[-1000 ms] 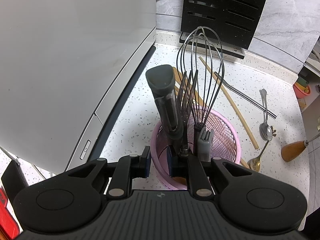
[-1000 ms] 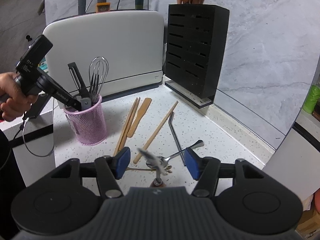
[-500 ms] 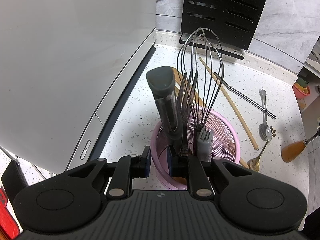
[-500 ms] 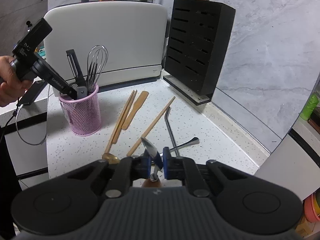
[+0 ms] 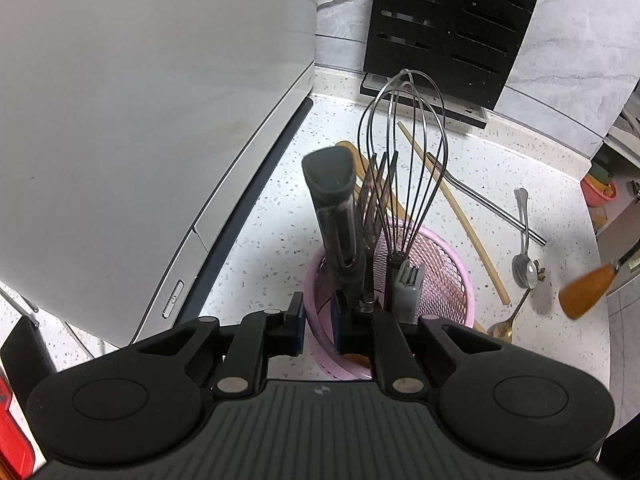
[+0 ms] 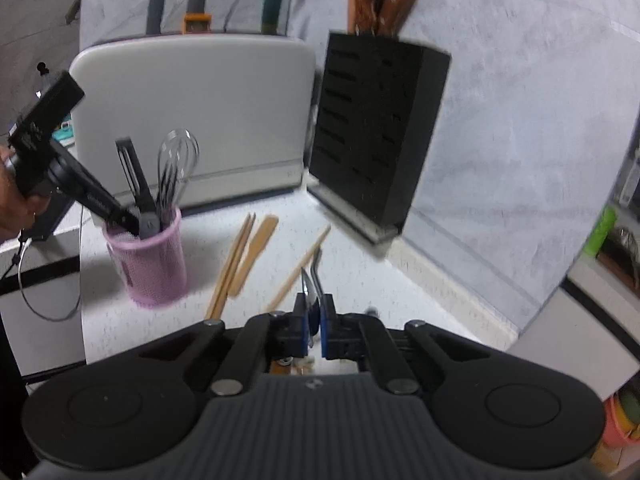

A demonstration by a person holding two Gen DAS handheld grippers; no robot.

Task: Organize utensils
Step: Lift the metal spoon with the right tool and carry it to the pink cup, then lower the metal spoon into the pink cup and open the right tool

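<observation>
The left gripper (image 5: 318,314) pinches the near rim of the pink cup (image 5: 448,264), one pad outside & one inside, jaws closing. A whisk (image 5: 404,152), a peeler (image 5: 336,208) & forks stand in the cup. The right gripper (image 6: 314,326) is squeezed tight on a thin metal tool (image 6: 310,286) w/ a wood handle, well to the right of the cup. Wood sticks (image 6: 236,264) lie on the counter (image 5: 260,216) between.

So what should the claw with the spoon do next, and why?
Probably lift the spoon and carry it toward the pink cup. The right claw is already shut on it, and the left claw is pinching the cup's rim, closing a bit tighter, so the cup looks steadied for a drop-in.
</observation>
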